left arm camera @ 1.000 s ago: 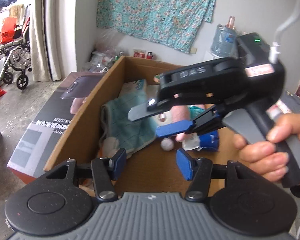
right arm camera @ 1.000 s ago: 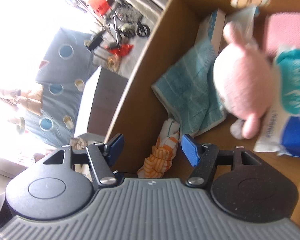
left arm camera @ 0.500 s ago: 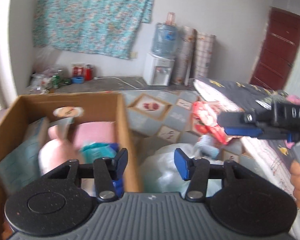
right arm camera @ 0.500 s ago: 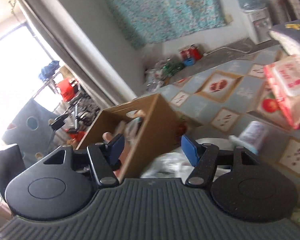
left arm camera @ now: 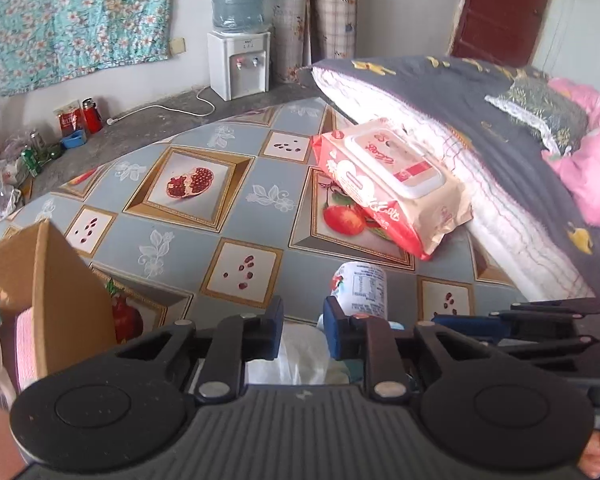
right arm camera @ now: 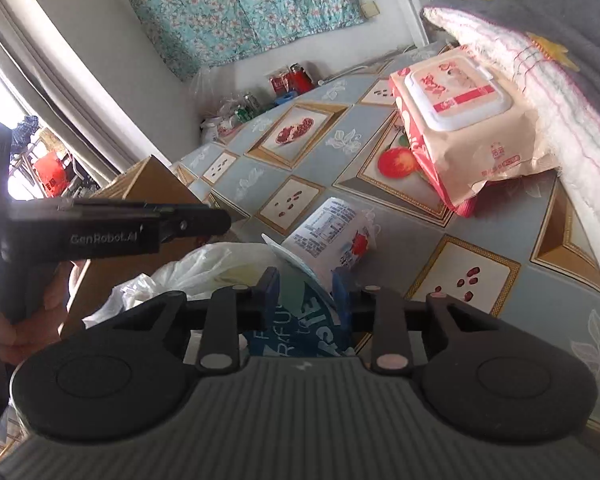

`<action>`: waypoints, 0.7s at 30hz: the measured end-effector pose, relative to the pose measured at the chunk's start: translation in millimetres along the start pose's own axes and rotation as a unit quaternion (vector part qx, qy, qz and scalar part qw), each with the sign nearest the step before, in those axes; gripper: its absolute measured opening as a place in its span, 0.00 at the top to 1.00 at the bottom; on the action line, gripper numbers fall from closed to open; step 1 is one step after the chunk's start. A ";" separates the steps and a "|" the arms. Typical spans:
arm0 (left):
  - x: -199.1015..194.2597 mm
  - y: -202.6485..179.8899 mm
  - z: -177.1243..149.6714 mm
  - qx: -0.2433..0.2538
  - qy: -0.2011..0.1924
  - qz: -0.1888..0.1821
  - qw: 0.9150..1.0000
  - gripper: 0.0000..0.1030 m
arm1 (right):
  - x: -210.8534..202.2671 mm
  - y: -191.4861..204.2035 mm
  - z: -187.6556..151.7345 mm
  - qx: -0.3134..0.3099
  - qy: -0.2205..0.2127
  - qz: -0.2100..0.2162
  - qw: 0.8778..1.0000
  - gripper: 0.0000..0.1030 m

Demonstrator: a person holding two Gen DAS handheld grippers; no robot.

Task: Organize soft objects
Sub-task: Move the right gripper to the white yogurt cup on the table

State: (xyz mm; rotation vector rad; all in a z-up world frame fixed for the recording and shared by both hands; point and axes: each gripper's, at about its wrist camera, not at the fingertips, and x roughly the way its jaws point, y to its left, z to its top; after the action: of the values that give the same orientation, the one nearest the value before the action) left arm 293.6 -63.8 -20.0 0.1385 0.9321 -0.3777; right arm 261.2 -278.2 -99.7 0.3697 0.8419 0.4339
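My left gripper (left arm camera: 303, 320) hangs low over the patterned floor mat (left arm camera: 188, 184), its jaws nearly together with a white plastic bag (left arm camera: 300, 352) pinched between them. Close on its right, my right gripper (right arm camera: 306, 284) is closing its jaws on a teal pack with white lettering (right arm camera: 300, 320) that lies on the same bag (right arm camera: 204, 264). A small white tissue pack with red print (left arm camera: 360, 284) lies just beyond the fingers. Farther off, a red and beige wet-wipes pack (left arm camera: 388, 184) leans on the bedding. The cardboard box (left arm camera: 60, 288) stands at the left.
A dark grey quilt with a white underside (left arm camera: 480, 120) overhangs the mat on the right. A water dispenser (left arm camera: 238, 60) stands at the far wall, with cans and red bottles (left arm camera: 72, 120) on the concrete floor to its left.
Both grippers have swung away from over the cardboard box to the bag on the floor mat beside it. Both pairs of jaws have narrowed, the left on the bag, the right on the teal pack.
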 end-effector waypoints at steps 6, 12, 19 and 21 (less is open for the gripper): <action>11.1 -3.5 2.6 0.083 0.029 -0.030 0.996 0.80 | 5.3 0.7 5.0 -0.027 0.011 -0.001 1.000 0.78; 31.1 -6.2 5.6 0.122 0.075 -0.072 0.987 0.75 | 9.5 1.5 5.4 -0.045 0.019 0.005 0.999 0.83; 51.1 -14.3 9.8 0.156 0.100 -0.079 0.979 0.75 | 13.9 -3.2 6.8 -0.042 0.019 0.028 0.999 0.93; 52.4 -13.6 11.6 0.154 0.100 -0.082 0.980 0.76 | 12.9 -4.2 7.8 -0.041 0.015 0.025 0.999 0.94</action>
State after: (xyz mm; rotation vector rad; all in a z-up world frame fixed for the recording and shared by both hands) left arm 325.3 -93.1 -54.7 0.3899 1.0822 -0.6703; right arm 275.9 -276.4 -105.0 0.3094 0.8419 0.5209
